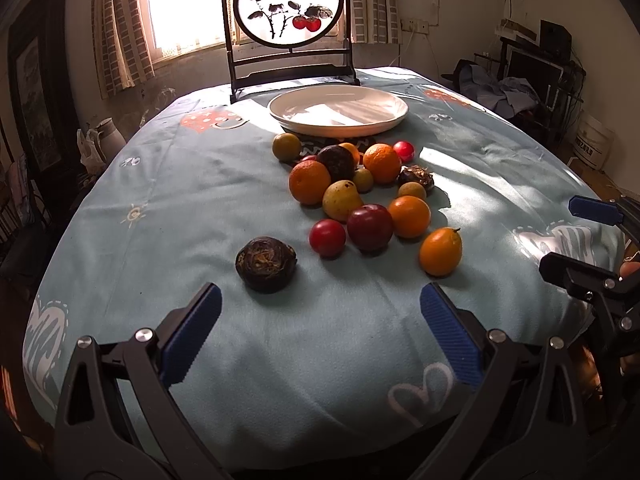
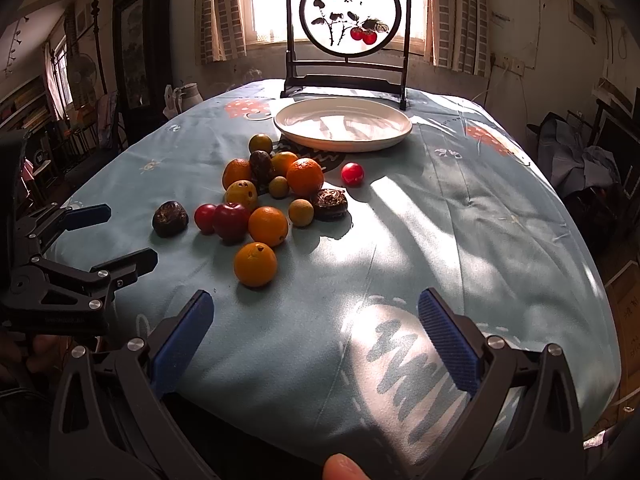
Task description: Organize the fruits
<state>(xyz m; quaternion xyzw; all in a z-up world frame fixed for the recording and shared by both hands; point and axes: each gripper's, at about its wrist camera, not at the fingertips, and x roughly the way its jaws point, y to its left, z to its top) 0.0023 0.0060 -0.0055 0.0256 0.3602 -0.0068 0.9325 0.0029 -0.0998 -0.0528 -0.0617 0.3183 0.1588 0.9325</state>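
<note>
Left wrist view: the left gripper hovers low over the near edge of the surface, its blue fingers spread wide with nothing between them. Taking the white plate as landmark, a dark wrinkled fruit lies alone well in front of it and to its left, nearest the left gripper. The fruit pile, oranges, red plums and small green ones, sits just in front of the plate, touching its near rim. An orange kumquat-like fruit lies at the pile's front right. Farthest right, the right gripper also hangs open and empty, well short of the plate.
</note>
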